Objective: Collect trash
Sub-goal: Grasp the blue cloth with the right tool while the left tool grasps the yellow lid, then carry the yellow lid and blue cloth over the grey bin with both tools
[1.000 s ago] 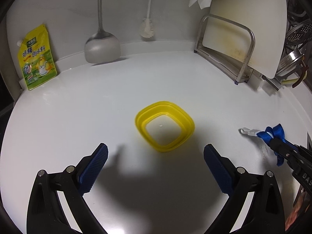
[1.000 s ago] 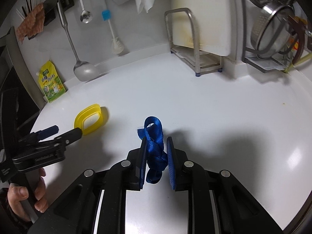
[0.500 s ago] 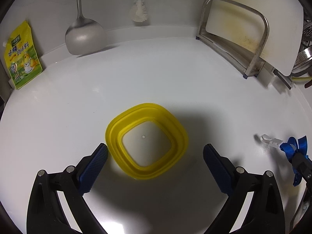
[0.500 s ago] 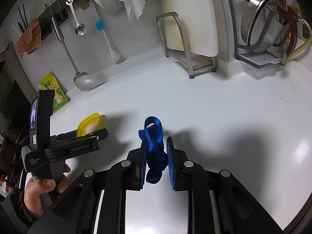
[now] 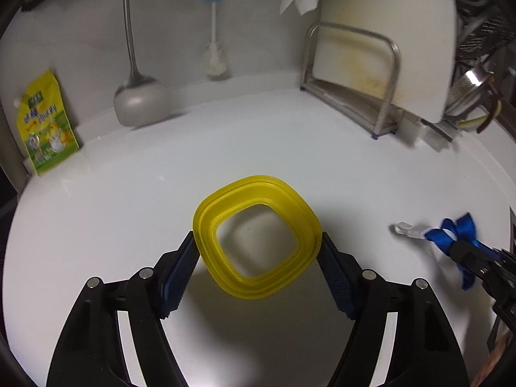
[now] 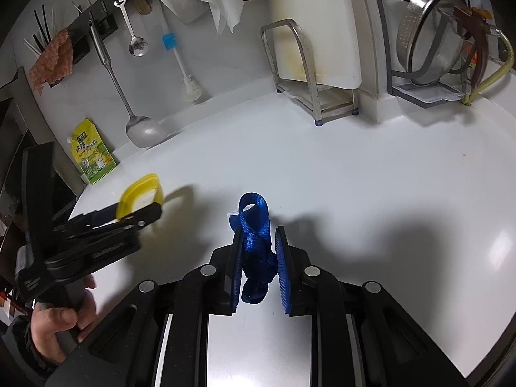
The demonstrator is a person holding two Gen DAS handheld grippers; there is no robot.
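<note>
We see the left gripper [image 5: 258, 251] with its fingers just closed in, now pinching the yellow square ring [image 5: 257, 237] from both sides, lifted off the white bench [image 5: 258, 142] near its left edge. The right gripper [image 6: 258, 258] has its fingers pressed on the knotted blue strap [image 6: 256, 242], held above the middle of the bench.

Glossy yellow plastic frame [image 5: 258, 235], woven blue cloth strap [image 6: 256, 238], smooth white countertop [image 6: 354, 177].
</note>
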